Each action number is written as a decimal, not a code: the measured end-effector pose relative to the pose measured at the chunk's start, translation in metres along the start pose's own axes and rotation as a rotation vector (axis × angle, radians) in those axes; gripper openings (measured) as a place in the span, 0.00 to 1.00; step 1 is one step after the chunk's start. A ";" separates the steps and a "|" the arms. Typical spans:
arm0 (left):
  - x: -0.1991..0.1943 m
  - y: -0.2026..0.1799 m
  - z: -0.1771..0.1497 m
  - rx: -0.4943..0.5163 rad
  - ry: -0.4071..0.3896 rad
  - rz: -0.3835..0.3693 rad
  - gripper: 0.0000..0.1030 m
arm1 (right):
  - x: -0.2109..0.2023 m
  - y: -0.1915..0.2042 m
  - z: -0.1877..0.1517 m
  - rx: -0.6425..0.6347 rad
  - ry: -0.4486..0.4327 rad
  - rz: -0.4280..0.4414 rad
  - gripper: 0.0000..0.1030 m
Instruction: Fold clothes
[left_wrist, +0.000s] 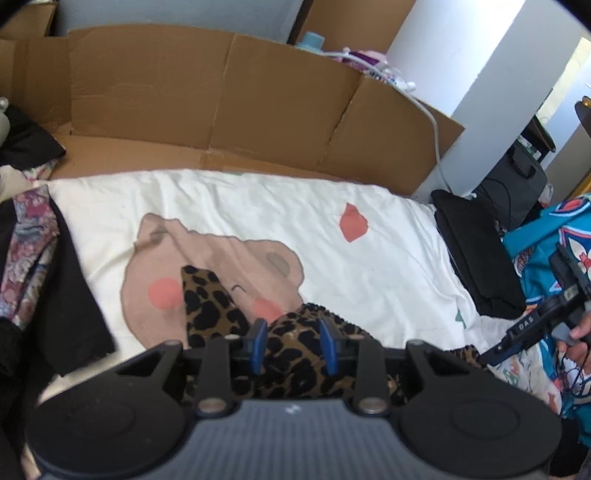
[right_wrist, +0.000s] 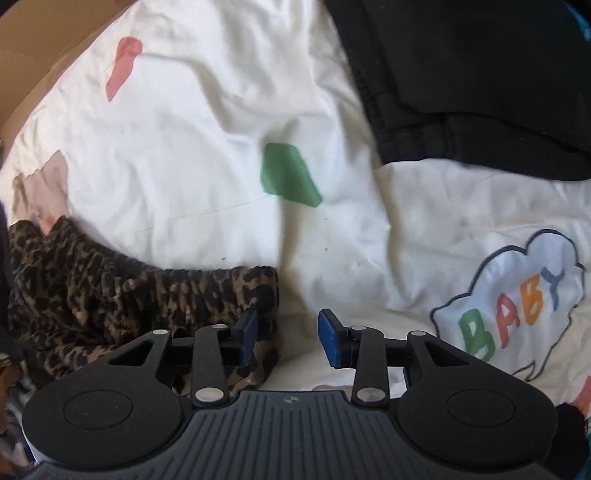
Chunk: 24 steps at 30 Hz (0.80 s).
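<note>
I see a white bed cover (left_wrist: 229, 214) filling the middle of the left wrist view, printed with a tan bear face (left_wrist: 207, 266), a red patch (left_wrist: 352, 222) to the upper right of centre and, in the right wrist view, a green patch (right_wrist: 288, 175) at centre and a "BABY" cloud (right_wrist: 517, 295) at lower right. A cardboard wall (left_wrist: 207, 96) runs along the top of the left wrist view behind the cover. A folded black garment (right_wrist: 476, 81) takes the upper right corner of the right wrist view, lying on the cover. A black cloth (left_wrist: 70, 288) with a floral piece (left_wrist: 26, 251) beside it lies at the left edge of the left wrist view.

The leopard-print garment (left_wrist: 291, 354) lies bunched on the cover at lower centre of the left wrist view, 1 strip reaching up over the bear face; in the right wrist view it sits at lower left.

The left hand-held gripper (left_wrist: 294, 341) has its 2 blue pads apart, with leopard fabric between them; I cannot tell whether the pads touch it. The right hand-held gripper (right_wrist: 286, 334) stands apart; its left pad is over the garment's edge, its right pad over bare cover, nothing gripped.

A hand (left_wrist: 578, 334) shows at the right edge of the left wrist view.
</note>
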<state>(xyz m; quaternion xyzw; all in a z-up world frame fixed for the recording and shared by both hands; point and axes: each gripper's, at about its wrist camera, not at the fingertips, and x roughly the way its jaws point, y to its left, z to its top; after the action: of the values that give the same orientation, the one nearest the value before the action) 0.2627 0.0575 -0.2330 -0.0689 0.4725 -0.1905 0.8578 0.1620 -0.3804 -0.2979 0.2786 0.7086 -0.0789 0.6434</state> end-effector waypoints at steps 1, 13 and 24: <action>0.004 -0.003 0.001 0.020 0.013 0.005 0.34 | 0.000 -0.001 -0.003 0.004 -0.003 0.026 0.42; 0.052 -0.014 0.038 0.135 0.156 0.021 0.35 | 0.025 -0.033 -0.061 -0.039 -0.212 0.208 0.47; 0.101 -0.010 0.022 0.152 0.226 0.009 0.47 | 0.030 -0.053 -0.066 -0.031 -0.284 0.343 0.31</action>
<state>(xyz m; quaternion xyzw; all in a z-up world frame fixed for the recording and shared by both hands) 0.3272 0.0068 -0.2975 0.0200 0.5505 -0.2286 0.8027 0.0777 -0.3843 -0.3288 0.3714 0.5544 0.0041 0.7448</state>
